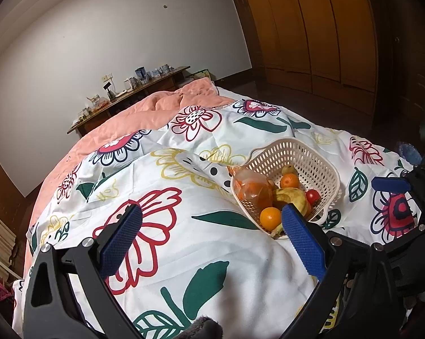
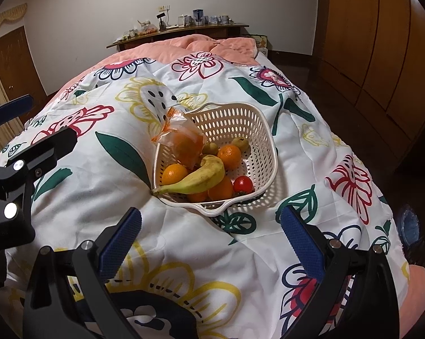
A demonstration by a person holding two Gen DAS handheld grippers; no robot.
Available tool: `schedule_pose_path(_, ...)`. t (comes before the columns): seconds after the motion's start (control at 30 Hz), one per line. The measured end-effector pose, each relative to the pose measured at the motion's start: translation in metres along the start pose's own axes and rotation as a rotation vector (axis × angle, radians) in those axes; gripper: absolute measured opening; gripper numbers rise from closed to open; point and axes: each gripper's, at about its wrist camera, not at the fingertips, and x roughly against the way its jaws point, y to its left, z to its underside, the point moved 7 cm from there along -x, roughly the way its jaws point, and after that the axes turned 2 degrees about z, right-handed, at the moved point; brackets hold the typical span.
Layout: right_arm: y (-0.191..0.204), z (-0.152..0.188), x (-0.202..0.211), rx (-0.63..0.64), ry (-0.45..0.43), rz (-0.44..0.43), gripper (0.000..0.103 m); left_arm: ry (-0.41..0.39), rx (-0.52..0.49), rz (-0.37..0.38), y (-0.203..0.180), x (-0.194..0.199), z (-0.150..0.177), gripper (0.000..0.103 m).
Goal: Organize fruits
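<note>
Left claw [image 1: 211,221] spread, empty | right claw [image 2: 211,223] spread, empty | fruits in cream perforated plastic basket [image 2: 264,130] on floral bedspread [image 2: 99,163] | risk: soft bedding tips basket, yellow banana [image 2: 196,179] rolls out

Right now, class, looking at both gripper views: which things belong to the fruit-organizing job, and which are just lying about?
Part of the job:
basket
banana
oranges
red fruit
bagged fruit
left gripper, open
right gripper, open

Just lying about:
floral bedsheet
pink quilt
cluttered wooden shelf
wardrobe
</note>
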Motion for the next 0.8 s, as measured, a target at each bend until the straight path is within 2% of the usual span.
schedule_pose_path(0.8,0.0009,-0.0001,-0.0023,0.007,0.01,0.001,0.098,0.014,-0.03,-0.023,-0.0027,-0.0058,0.0039,0.1)
